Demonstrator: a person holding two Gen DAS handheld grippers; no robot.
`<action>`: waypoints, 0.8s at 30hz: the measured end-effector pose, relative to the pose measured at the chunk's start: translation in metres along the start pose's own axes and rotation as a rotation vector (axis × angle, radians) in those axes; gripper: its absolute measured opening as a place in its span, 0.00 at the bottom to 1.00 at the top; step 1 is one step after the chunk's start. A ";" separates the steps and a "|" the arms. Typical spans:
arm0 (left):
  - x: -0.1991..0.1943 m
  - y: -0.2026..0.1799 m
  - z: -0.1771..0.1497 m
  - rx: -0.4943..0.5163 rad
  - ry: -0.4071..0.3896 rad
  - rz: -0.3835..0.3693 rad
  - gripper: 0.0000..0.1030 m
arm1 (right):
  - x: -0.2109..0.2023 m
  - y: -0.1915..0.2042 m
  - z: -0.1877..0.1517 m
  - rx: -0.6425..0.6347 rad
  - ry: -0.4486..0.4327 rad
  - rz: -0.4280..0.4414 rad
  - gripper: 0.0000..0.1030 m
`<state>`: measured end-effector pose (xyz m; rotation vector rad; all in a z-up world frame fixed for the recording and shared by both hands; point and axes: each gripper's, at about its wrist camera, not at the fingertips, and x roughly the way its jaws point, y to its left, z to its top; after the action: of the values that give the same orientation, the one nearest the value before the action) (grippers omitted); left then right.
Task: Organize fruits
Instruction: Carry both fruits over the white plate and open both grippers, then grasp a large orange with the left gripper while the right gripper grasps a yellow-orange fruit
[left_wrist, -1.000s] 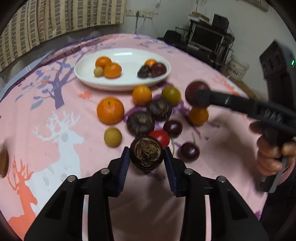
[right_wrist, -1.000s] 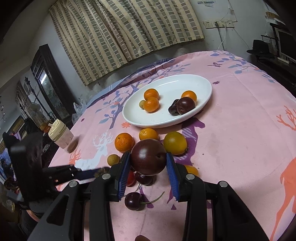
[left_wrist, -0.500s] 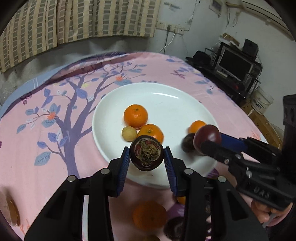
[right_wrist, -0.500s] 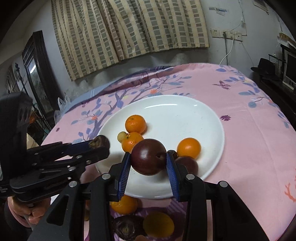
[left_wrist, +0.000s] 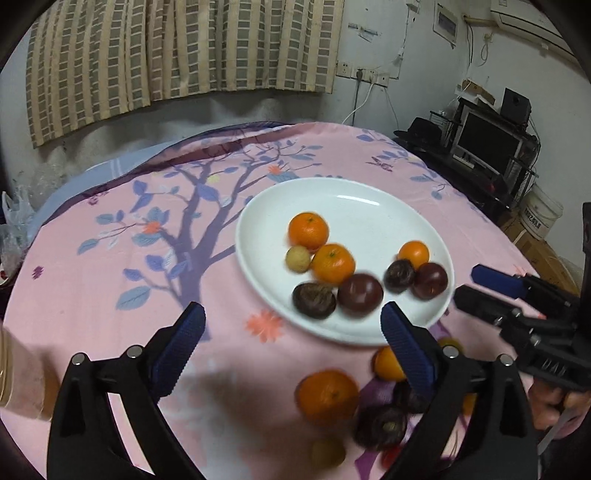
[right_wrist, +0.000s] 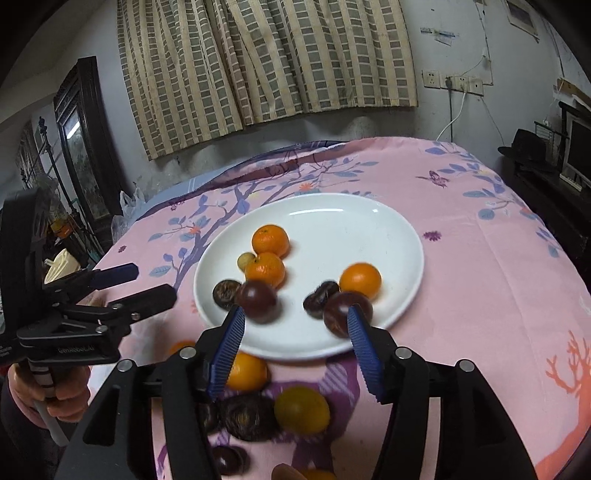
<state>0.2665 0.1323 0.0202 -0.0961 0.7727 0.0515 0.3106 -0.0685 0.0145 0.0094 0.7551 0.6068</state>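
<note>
Hovering over the near side of the table, the left gripper (left_wrist: 291, 326) has its blue pads spread wide with nothing between them, just short of the white plate's (left_wrist: 258, 210) near rim. The right gripper (right_wrist: 295, 332) is likewise released and empty, its fingertips reaching over the plate's near edge.

On the plate lie three oranges (right_wrist: 270, 240), a small yellowish fruit (right_wrist: 245, 260), two wrinkled dark fruits (right_wrist: 226, 293) and two smooth dark plums (right_wrist: 257, 301). They are grouped toward the near half, while the far half of the plate is bare white. The blurred plum sits beside the left wrinkled fruit, touching it, and the other plum (right_wrist: 341, 308) lies just behind the right gripper's right pad.

Loose fruit (right_wrist: 302, 409) is on the cloth below the grippers: oranges, a yellow-green one and several dark ones, packed close against the plate's near rim.

A pink tablecloth (left_wrist: 110, 266) printed with a purple tree covers the round table. Open cloth spreads to the left of and beyond the plate. Striped curtains (right_wrist: 266, 62) hang behind, wall sockets (right_wrist: 452, 83) sit to the right, and a monitor (left_wrist: 487, 138) stands on a dark shelf.
</note>
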 end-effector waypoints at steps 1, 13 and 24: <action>-0.005 0.004 -0.008 -0.008 0.001 0.013 0.91 | -0.001 -0.001 -0.003 0.002 0.010 0.005 0.57; -0.012 0.044 -0.058 -0.147 0.080 0.021 0.91 | 0.012 -0.002 -0.042 -0.017 0.158 -0.039 0.48; -0.019 0.033 -0.058 -0.122 0.068 -0.002 0.91 | 0.026 -0.014 -0.046 0.094 0.204 0.071 0.37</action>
<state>0.2103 0.1593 -0.0103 -0.2150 0.8375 0.0941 0.3027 -0.0762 -0.0390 0.0620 0.9841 0.6456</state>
